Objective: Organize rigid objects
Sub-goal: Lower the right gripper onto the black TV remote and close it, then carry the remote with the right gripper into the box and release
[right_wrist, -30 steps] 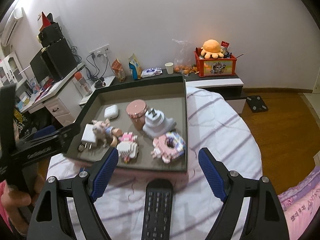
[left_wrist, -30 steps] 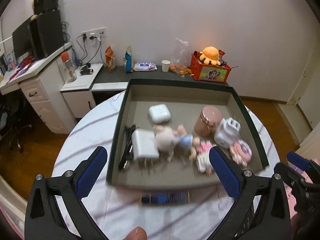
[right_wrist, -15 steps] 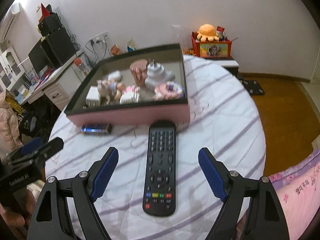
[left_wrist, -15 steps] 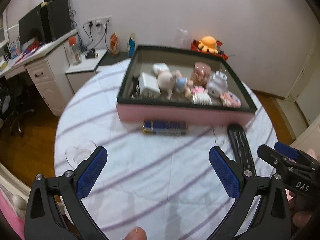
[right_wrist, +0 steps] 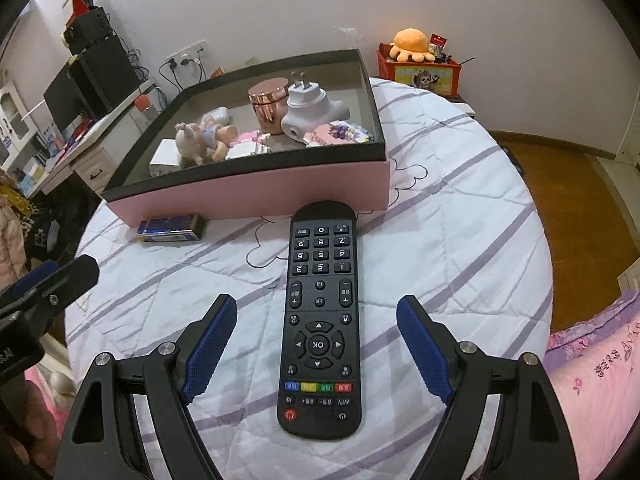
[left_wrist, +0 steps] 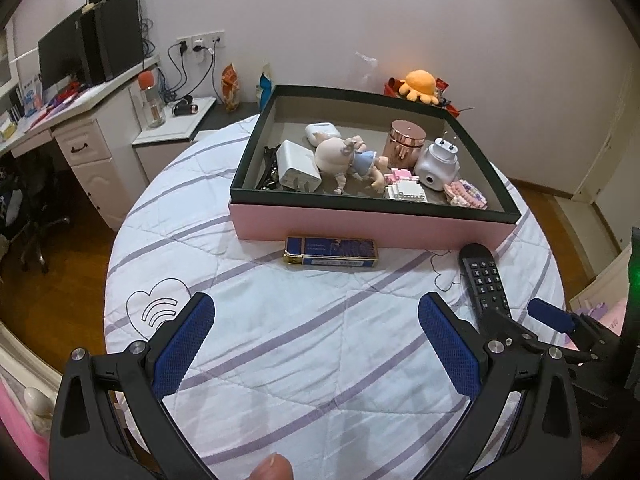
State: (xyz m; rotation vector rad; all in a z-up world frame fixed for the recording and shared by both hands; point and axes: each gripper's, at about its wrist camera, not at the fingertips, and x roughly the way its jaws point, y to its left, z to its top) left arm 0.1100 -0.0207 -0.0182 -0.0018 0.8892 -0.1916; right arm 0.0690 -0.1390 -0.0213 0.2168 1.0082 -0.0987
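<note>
A black remote control [right_wrist: 320, 320] lies on the striped cloth of the round table, one end near the pink box [right_wrist: 256, 192]. My right gripper [right_wrist: 316, 328] is open, its blue pads on either side of the remote without touching it. A blue and gold flat pack [left_wrist: 331, 252] lies against the box's front wall. My left gripper [left_wrist: 316, 324] is open over bare cloth, nothing between its pads. The pink box [left_wrist: 360, 224] holds a doll, a white charger, a copper jar, a white plug adapter and small pink block toys. The remote [left_wrist: 482, 276] also shows at the right of the left wrist view.
The round table [left_wrist: 280, 360] drops off to wooden floor on the left and right. A white desk with a monitor and speakers [left_wrist: 88, 52] stands at the far left. A red crate with an orange plush [right_wrist: 416, 60] sits behind the table. Pink bedding [right_wrist: 600, 380] lies at the right.
Both grippers have pulled back from above the box and sunk toward the cloth. The remote now lies between my right gripper's pads. Both stay open.
</note>
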